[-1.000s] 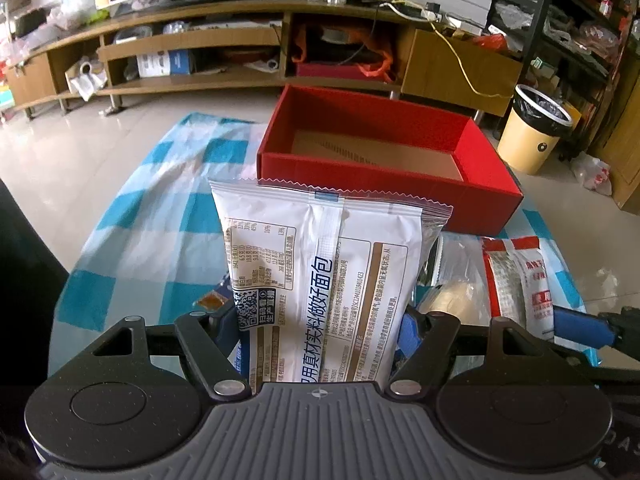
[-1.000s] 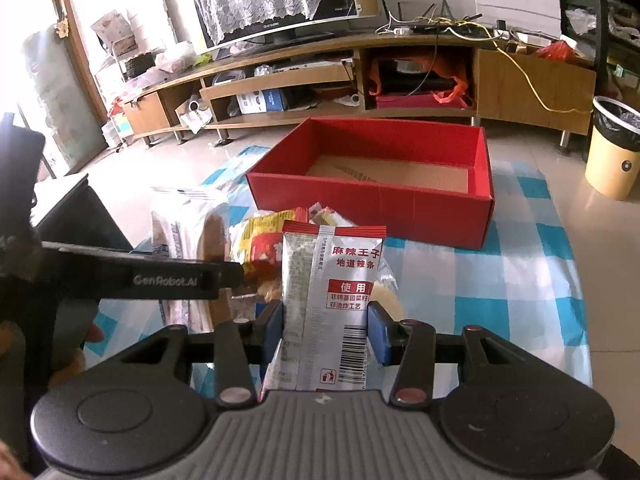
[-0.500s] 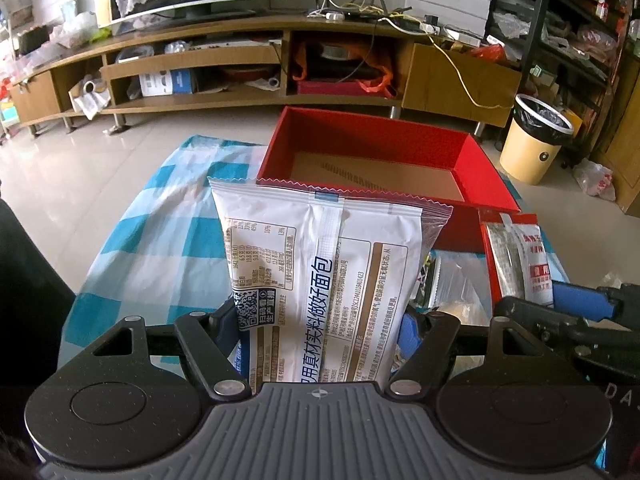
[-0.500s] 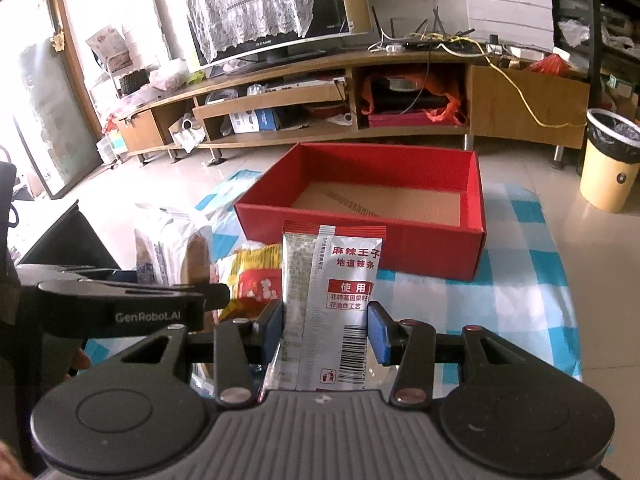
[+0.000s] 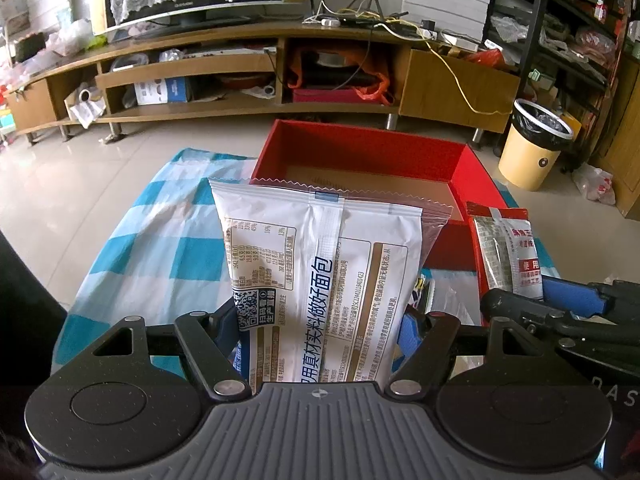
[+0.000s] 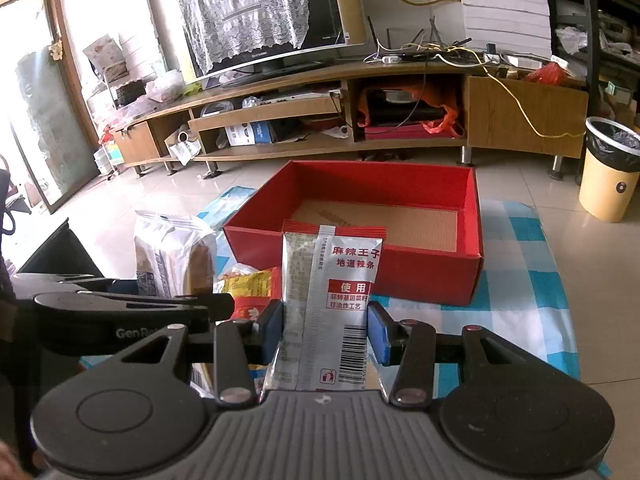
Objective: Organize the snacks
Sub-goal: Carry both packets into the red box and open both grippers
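My left gripper [image 5: 320, 330] is shut on a large white bread packet [image 5: 320, 264] and holds it upright above the checked cloth, just in front of the open red box [image 5: 372, 148]. My right gripper [image 6: 326, 330] is shut on a small silver and red spicy-strip packet [image 6: 328, 280], held upright in front of the same red box [image 6: 400, 276]. The box shows only its bare cardboard floor. Each gripper shows at the edge of the other's view: the right one with its packet [image 5: 508, 248], the left one with its packet [image 6: 168, 256].
A blue and white checked cloth [image 5: 160, 248] lies under the box. More snack packets, yellow and red [image 6: 252, 286], lie on the cloth between the grippers. A wooden TV stand [image 6: 360, 120] runs along the back and a yellow bin [image 6: 608, 176] stands at the right.
Both grippers have risen with their packets and drawn closer together. The box now sits lower and farther in both views.
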Demonstrator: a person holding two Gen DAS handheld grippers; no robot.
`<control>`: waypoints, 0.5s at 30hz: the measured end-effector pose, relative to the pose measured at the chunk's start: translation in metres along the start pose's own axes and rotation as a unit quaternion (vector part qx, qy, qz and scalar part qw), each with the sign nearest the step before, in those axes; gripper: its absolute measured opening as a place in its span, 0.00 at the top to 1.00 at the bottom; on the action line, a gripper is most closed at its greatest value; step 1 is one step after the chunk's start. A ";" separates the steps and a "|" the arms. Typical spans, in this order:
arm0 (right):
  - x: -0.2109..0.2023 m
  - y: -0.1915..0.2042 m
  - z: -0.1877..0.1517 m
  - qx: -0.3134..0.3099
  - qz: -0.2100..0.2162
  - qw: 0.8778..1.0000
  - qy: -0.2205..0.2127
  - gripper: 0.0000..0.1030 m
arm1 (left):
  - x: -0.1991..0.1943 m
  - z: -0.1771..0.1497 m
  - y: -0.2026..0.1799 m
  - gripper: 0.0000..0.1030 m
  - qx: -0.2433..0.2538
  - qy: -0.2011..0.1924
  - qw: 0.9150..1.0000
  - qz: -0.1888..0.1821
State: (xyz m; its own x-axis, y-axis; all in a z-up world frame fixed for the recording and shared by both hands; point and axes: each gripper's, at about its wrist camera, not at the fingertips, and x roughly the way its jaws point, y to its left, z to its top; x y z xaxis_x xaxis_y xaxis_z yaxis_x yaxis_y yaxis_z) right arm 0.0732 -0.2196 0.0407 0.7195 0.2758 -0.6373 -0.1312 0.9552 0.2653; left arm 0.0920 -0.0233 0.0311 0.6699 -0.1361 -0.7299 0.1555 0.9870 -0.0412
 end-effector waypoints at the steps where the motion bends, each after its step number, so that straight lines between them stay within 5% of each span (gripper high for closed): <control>1: 0.002 -0.001 0.001 0.001 0.000 1.000 -0.001 0.60 | 0.001 0.001 0.000 0.24 0.000 0.000 1.000 0.000; 15: 0.030 -0.021 0.021 0.017 -0.001 1.000 -0.024 0.60 | 0.026 0.012 -0.007 0.24 0.003 0.008 1.000 0.007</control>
State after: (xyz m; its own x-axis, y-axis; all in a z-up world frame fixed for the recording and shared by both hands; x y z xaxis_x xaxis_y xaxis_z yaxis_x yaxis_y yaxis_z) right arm 0.1113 -0.2334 0.0311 0.7512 0.2683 -0.6030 -0.1078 0.9512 0.2890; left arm 0.1171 -0.0348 0.0209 0.6599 -0.1208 -0.7416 0.1510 0.9882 -0.0266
